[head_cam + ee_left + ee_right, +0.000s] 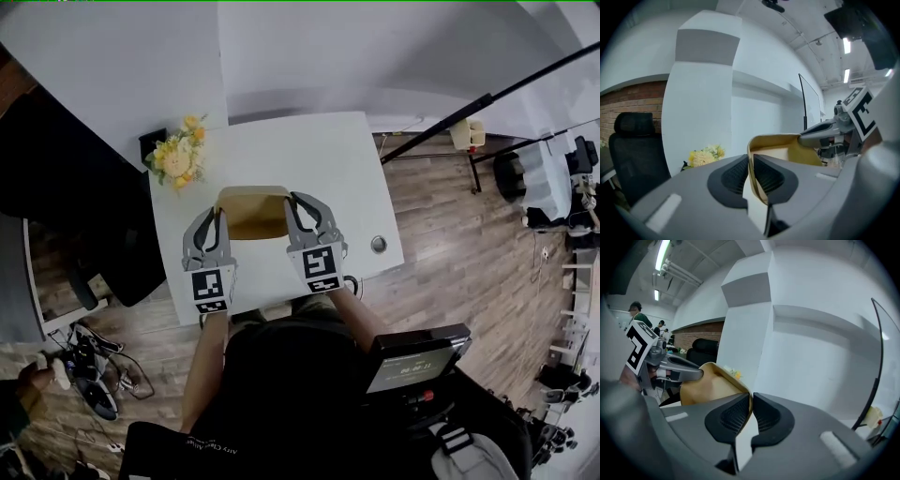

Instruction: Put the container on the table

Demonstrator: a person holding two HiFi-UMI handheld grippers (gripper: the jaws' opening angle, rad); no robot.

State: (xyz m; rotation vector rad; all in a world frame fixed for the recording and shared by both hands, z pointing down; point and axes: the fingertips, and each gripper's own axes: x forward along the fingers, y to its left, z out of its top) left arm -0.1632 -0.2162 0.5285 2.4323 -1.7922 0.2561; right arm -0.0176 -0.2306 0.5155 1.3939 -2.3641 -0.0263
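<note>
Your left gripper (218, 210) and right gripper (293, 200), two in all, each pinch one side wall of the single tan container (253, 212). The left tongs are pressed onto its left rim, the right tongs onto its right. The container hangs between them over the one white table (323, 155). Whether it rests there, you cannot tell. One yellow bouquet (177, 156) stands at the table's far left corner.
</note>
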